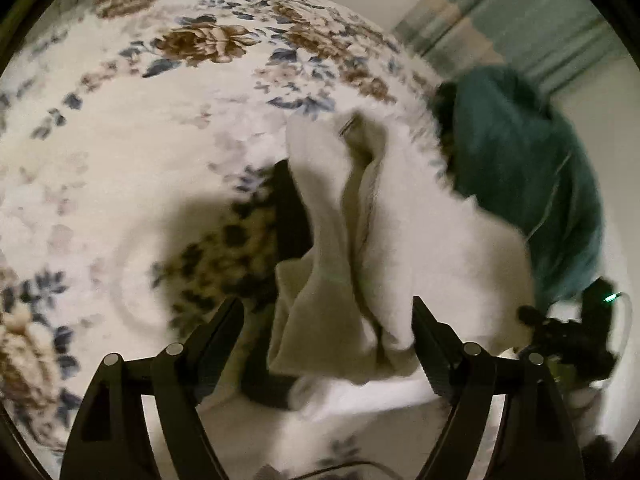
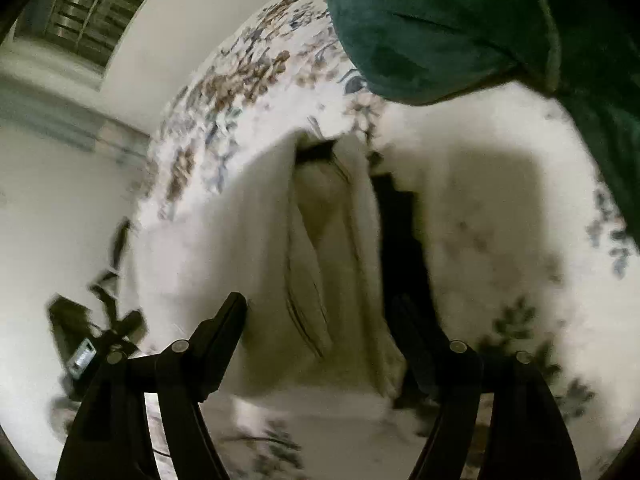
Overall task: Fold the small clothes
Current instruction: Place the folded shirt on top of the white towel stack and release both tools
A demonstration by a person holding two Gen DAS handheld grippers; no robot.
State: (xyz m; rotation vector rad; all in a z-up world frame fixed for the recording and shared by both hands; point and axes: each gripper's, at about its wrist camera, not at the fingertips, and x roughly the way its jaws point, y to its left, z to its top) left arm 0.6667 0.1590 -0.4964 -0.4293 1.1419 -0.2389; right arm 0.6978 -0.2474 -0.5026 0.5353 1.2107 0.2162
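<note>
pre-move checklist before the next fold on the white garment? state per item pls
1. Left hand-held gripper open: ok, jaws spread with the white garment between them, not pinched.
2. Right hand-held gripper open: ok, jaws wide, nothing clamped.
3. Garment flat on the floral bedspread: not ok, bunched into upright folds.
4. Edge or hem to grasp identified: cannot tell, motion blur.
5. Teal cloth clear of the garment: not ok, it overlaps the garment's far side.
6. Dark item beside the garment: cannot tell what it is.
</note>
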